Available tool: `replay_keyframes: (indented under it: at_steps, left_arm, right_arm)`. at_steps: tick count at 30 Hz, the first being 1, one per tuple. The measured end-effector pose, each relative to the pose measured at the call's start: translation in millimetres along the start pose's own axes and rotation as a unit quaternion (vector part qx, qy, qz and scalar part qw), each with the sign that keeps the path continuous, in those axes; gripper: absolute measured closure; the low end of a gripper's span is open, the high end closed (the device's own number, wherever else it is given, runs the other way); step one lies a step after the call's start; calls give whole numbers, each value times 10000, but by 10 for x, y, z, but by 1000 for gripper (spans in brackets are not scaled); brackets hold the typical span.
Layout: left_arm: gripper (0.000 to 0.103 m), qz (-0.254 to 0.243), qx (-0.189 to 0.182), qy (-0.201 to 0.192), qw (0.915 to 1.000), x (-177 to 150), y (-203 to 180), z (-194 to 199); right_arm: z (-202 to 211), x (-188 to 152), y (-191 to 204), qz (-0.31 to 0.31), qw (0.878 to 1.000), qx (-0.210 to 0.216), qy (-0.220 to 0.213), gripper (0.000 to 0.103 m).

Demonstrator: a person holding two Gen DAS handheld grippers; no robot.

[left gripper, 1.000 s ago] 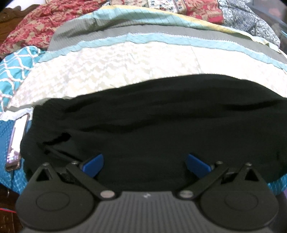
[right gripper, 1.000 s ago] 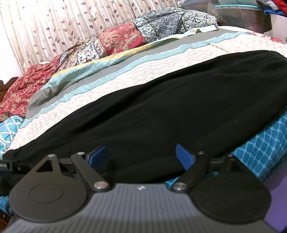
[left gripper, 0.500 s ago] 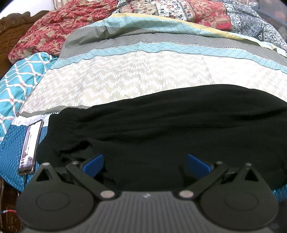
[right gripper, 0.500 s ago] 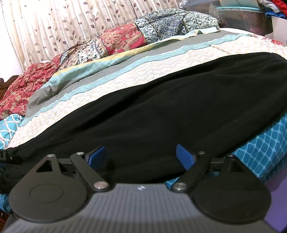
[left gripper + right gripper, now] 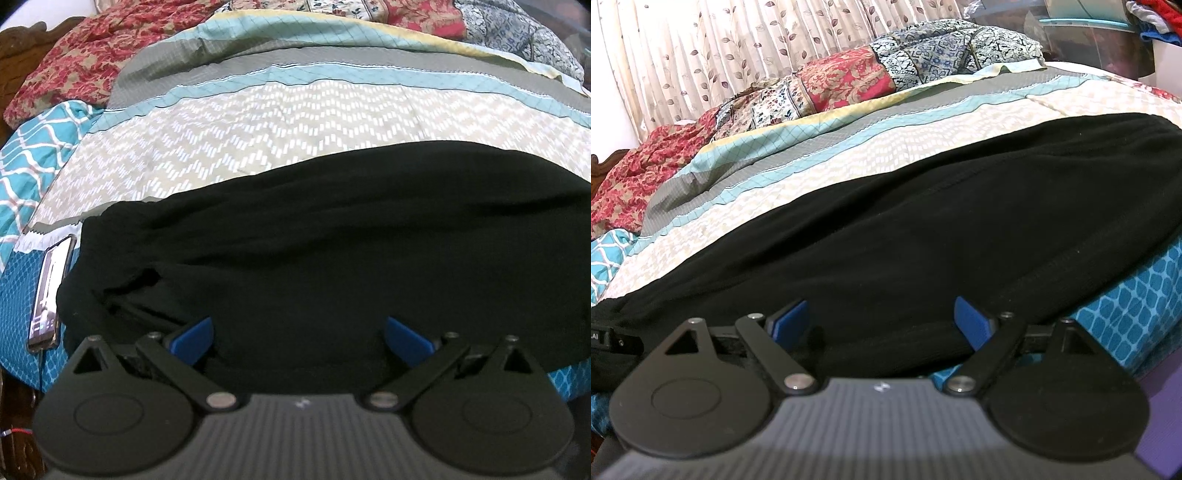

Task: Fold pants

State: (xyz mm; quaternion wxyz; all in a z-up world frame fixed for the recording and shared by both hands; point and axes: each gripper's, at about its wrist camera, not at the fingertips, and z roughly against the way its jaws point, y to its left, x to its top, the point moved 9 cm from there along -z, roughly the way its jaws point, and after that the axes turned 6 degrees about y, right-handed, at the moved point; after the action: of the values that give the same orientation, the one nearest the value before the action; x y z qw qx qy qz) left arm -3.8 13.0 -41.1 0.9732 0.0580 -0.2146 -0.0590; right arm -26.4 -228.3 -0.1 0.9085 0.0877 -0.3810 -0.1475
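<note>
Left gripper (image 5: 299, 338) and right gripper (image 5: 881, 323) both gaped wide over black pants (image 5: 332, 236), gripping nothing. Pants lay along the bed's near edge on a striped bedspread (image 5: 258, 122); phone (image 5: 48, 291) at the left corner, leaf-print curtains (image 5: 738, 48) behind.

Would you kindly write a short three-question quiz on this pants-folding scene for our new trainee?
1. True or false: the black pants lie spread on the bed's patterned quilt.
2. What lies beside the pants at their left end in the left wrist view? A) a phone B) a book C) a cup
3. Fill in: the left gripper and the right gripper both have their blue fingers standing ____.

Key: 1 true. 2 A, the phone lies flat on the blue cover. 3 open, with the pants' near edge between the fingers and no cloth pinched.
</note>
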Motion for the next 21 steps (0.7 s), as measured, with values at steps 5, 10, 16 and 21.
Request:
replay_keyframes:
  at_steps: [5,10,16,21]
  left_arm:
    - [1,-90,17,-14,10000,-13,-19,-5]
    - [0,-156,40,-27,9999,-12,-46,-11]
    - [0,-214,-114,-163,9996,40,-64,59]
    - [0,-287,-465,-579,9968,174,-128,213]
  right_arm:
    - [-13,-8,25,45,10000,-34,-1,13]
    - [-16,-15,36,43,10000,-45,-4,13]
    - [55,43,23,-32,9999,147,7,15]
    - [515,365,-485,-660,9933,-154,-938,19]
